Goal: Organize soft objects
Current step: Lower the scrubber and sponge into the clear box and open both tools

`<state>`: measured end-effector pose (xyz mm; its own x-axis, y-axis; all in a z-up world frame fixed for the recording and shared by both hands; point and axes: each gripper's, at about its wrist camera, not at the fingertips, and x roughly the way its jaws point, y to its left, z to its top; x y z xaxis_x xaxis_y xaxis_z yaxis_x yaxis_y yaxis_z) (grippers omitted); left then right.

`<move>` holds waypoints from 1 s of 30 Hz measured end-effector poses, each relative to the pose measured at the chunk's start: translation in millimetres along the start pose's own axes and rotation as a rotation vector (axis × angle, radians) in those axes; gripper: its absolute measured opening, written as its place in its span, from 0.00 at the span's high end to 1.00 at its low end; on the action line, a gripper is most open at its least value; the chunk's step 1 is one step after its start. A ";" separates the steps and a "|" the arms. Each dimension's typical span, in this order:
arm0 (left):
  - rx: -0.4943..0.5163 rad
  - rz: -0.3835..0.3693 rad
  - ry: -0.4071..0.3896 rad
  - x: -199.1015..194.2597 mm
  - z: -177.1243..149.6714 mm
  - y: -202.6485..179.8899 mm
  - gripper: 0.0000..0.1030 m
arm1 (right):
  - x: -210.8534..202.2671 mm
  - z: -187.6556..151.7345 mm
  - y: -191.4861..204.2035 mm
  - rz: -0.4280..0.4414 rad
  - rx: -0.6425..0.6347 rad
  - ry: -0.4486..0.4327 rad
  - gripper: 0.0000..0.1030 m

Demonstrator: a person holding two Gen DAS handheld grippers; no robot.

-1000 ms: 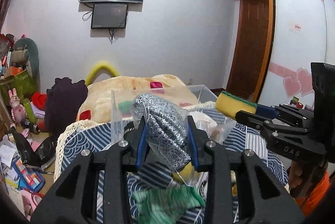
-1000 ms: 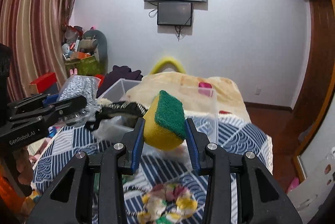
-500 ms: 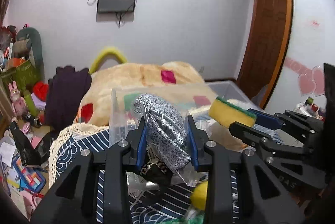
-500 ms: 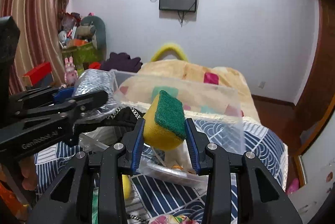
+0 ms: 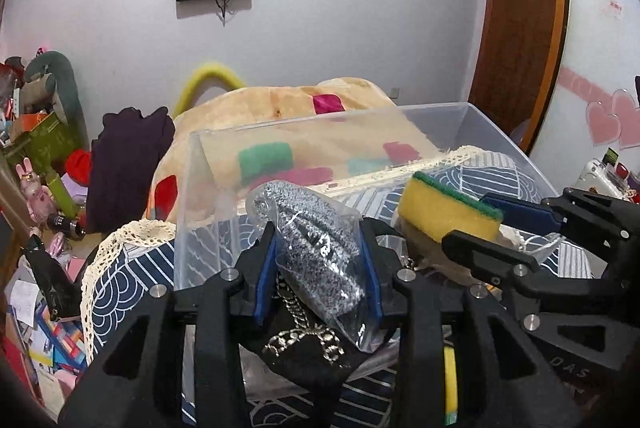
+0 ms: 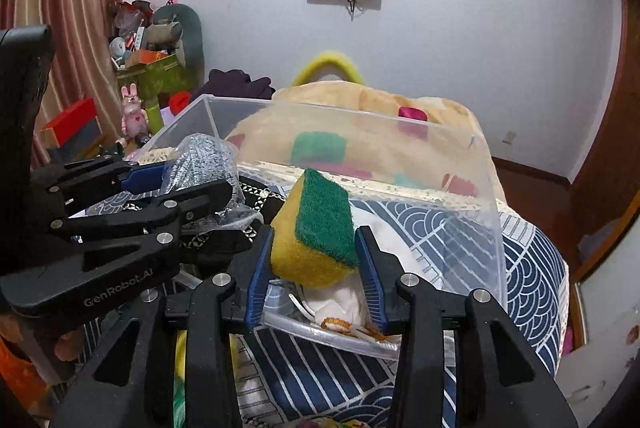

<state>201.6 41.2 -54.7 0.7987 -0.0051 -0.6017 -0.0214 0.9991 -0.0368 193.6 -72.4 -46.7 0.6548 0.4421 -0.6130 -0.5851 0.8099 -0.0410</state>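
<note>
My left gripper (image 5: 318, 268) is shut on a grey knitted cloth in a clear plastic bag (image 5: 316, 252) and holds it over the near part of a clear plastic bin (image 5: 472, 116). My right gripper (image 6: 314, 260) is shut on a yellow sponge with a green scouring side (image 6: 320, 224), also over the bin (image 6: 486, 188). In the right wrist view the bagged cloth (image 6: 204, 160) and left gripper (image 6: 188, 184) sit to the left. The sponge (image 5: 448, 212) and right gripper (image 5: 492, 224) show at right in the left wrist view. A black item with a chain (image 5: 308, 344) lies in the bin.
The bin stands on a blue patterned cloth (image 6: 532, 268) with a lace edge (image 5: 116, 248). Behind it lies a beige quilt with coloured patches (image 5: 304, 104). Clutter and toys (image 5: 32, 156) fill the left side. A white item (image 6: 344, 300) lies in the bin.
Both grippers have moved forward and down with their loads, from short of the bin to over its inside. The bin now fills much more of both views.
</note>
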 end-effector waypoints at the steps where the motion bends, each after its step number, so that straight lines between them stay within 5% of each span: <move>1: -0.003 -0.006 0.004 -1.0 0.1 0.5 0.61 | -2.6 -0.3 0.0 -0.001 -0.002 0.001 0.60; 8: -0.011 -0.042 -0.030 -26.4 2.2 0.1 0.51 | -19.9 3.4 -3.8 -0.002 0.004 -0.032 0.53; 12: 0.008 -0.045 -0.081 -50.0 4.9 -6.4 0.46 | -37.7 5.5 -6.7 -0.021 0.007 -0.086 0.41; 20: 0.037 -0.042 -0.170 -96.3 0.3 -21.7 0.24 | -81.1 0.1 -15.4 -0.049 0.005 -0.179 0.28; 28: 0.012 -0.070 -0.168 -109.8 -19.2 -27.8 0.17 | -90.0 -22.5 -15.3 -0.072 0.010 -0.146 0.27; 30: 0.013 -0.082 -0.152 -106.9 -28.0 -29.5 0.08 | -84.0 -32.3 -17.3 -0.052 0.032 -0.113 0.27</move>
<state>100.0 11.0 -11.7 0.8790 -0.0814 -0.4698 0.0548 0.9960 -0.0699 133.3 -136.0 -19.9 0.7347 0.4382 -0.5179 -0.5346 0.8440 -0.0443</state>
